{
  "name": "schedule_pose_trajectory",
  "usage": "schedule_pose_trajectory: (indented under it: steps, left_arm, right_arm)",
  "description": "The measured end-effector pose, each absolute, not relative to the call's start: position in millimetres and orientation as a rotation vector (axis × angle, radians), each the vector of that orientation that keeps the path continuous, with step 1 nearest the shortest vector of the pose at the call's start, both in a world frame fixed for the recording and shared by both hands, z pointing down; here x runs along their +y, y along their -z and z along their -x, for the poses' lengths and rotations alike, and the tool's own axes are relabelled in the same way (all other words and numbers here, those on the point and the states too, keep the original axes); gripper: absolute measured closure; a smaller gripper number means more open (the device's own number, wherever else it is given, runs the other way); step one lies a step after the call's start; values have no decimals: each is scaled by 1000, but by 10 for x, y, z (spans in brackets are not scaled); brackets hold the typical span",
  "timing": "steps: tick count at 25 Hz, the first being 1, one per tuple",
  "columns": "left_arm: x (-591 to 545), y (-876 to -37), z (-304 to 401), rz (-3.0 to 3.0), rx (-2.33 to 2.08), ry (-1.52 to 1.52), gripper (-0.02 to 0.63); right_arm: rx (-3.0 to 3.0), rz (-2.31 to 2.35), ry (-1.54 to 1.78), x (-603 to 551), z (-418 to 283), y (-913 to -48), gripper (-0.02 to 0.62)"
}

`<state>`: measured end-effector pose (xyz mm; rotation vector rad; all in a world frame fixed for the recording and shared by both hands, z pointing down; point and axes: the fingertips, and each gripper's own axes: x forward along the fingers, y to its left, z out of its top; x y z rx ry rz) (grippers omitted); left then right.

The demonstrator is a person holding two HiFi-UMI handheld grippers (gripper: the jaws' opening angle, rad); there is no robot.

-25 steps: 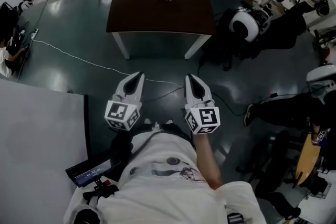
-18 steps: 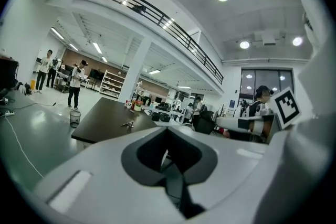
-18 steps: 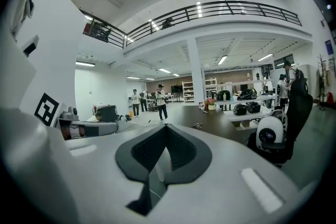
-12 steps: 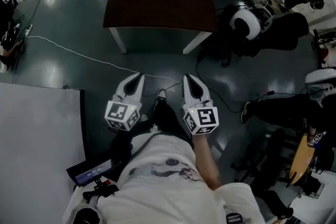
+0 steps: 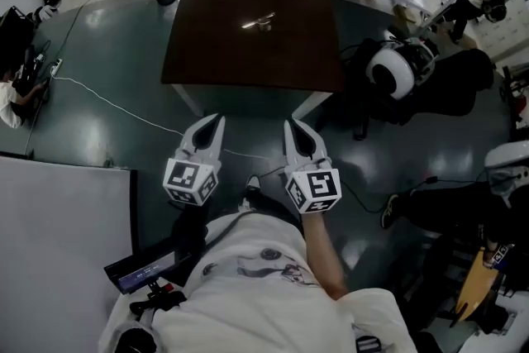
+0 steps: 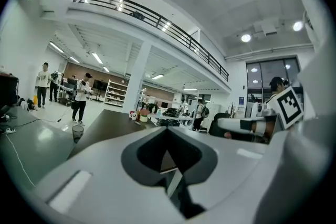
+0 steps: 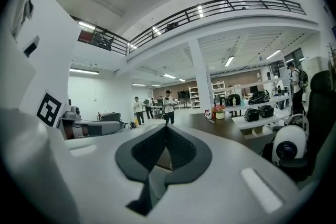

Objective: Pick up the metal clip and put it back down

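Metal clip [image 5: 259, 21] on dark table [image 5: 213, 50] — left hand-held gripper [image 5: 219, 120], right hand-held gripper [image 5: 288, 125] both pressed together

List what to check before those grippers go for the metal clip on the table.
1. Sight of metal clip, lying on the table: ok.
2. Table around it bare: ok.
3. Nothing in left gripper: ok, jaws together.
4. Nothing in right gripper: ok, jaws together.
5. Jaws opened for the grab: not ok.
6. Clip within reach: not ok; both grippers hang short of the table's near edge.
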<state>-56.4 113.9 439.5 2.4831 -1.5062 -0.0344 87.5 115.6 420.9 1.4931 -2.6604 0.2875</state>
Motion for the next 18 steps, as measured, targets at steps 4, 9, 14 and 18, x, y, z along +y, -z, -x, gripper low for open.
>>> schedule_pose_trajectory:
  steps: [4,9,14,18]
  left_arm:
    - [853,-4385,420,-2481,-1499,25,609]
    - [676,-4458,180,-2483,-1451,-23,609]
    - [536,-4467,200,-2464,-1465,-54,609]
    - [425,-4488,246,-2455,-1475,-72,608]
  right_arm:
    - [-2663,-1511,-299,907,-987,-4174,594]
    - [-2663,-1497,-370,735,-1115,-4296,594]
    - [-2685,-1478,-408,602,-1068,-4305,594]
    - [-2689,-1448,-428,514,-986,-4352,594]
